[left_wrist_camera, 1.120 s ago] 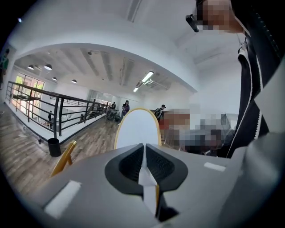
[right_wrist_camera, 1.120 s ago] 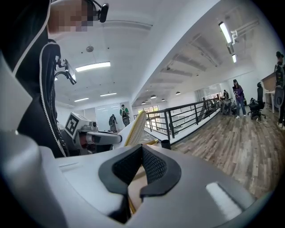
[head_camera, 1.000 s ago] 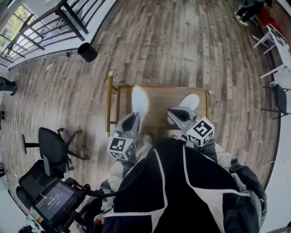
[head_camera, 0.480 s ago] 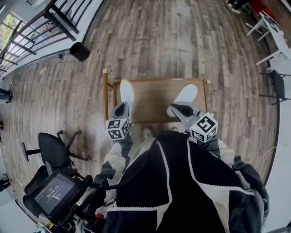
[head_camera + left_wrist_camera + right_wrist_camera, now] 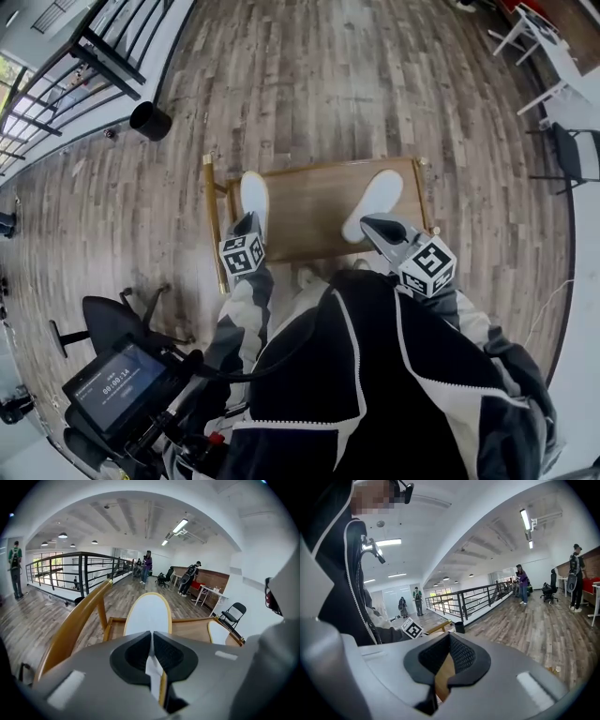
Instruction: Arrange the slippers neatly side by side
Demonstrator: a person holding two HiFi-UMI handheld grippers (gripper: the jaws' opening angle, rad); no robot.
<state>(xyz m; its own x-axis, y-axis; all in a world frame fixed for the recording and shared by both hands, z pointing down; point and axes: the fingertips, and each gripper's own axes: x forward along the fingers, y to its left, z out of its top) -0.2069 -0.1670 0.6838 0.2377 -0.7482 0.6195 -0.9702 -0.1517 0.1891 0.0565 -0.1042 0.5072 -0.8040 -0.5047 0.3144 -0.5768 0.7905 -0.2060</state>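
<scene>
There are two white slippers and two tools. The left slipper (image 5: 253,192) lies straight in front of the left tool (image 5: 247,225), which pinches its heel edge; the right slipper (image 5: 374,200) lies just ahead of the right tool (image 5: 377,226), whose jaws are pressed together. Both slippers rest well apart on one small wooden counter (image 5: 309,211), which stands on a plank floor (image 5: 356,84) near a black railing (image 5: 89,56). Both tools point forward and somewhat down

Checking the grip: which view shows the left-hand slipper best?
The left gripper view: the left slipper fills the middle, its near edge pinched in the left claw. The head view shows it small, from above; the right gripper view misses it.
</scene>
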